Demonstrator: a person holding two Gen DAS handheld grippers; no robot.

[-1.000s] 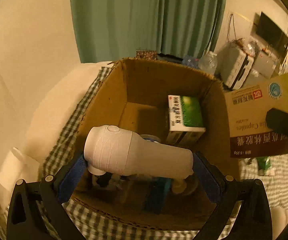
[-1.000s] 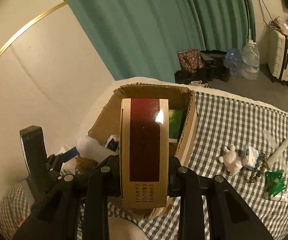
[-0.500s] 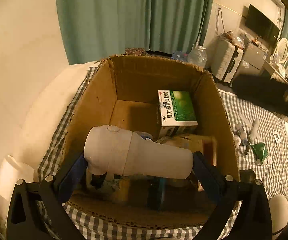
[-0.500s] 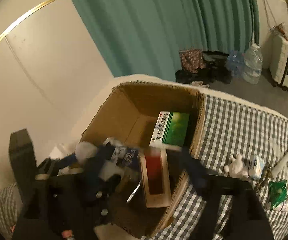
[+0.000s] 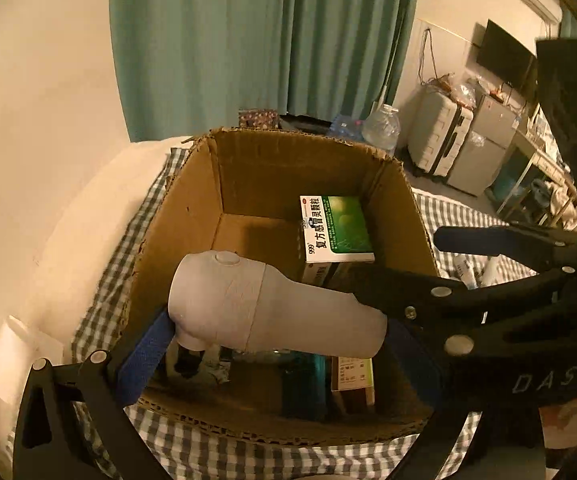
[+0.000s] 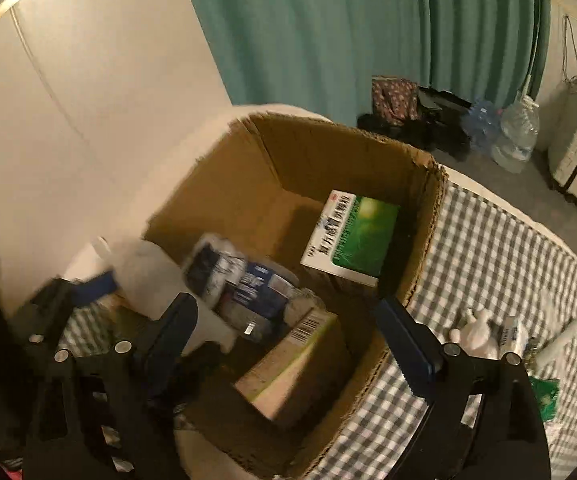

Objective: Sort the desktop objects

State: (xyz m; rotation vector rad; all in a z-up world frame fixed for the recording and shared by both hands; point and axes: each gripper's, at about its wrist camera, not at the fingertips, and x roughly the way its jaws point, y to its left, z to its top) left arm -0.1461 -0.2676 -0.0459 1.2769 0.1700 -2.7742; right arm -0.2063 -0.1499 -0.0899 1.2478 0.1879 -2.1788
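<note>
An open cardboard box [image 5: 180,232] stands on a checked cloth. Just above its near edge my left gripper [image 5: 276,344] is shut on a white bottle [image 5: 276,312], gripped end to end and lying crosswise. In the right wrist view that bottle [image 6: 144,276] shows at the left. My right gripper [image 6: 288,316] hangs open over the box with nothing between its fingers; its black fingers [image 5: 468,236] reach in from the right. Below it a tan and dark red medicine box [image 6: 292,372] lies inside the carton. A green and white medicine box [image 6: 352,236] and a blue and white pack [image 6: 240,284] lie there too.
On the checked cloth [image 6: 488,248] to the right of the box lie a small white figure [image 6: 474,328], a green packet [image 6: 544,396] and a white tube [image 6: 560,340]. A wall is close on the left. A water bottle [image 6: 516,136] and suitcases stand on the floor beyond.
My right gripper has opened and let go of the tan and dark red box, which now lies in the carton. It has moved lower over the box. The left gripper keeps hold of the bottle.
</note>
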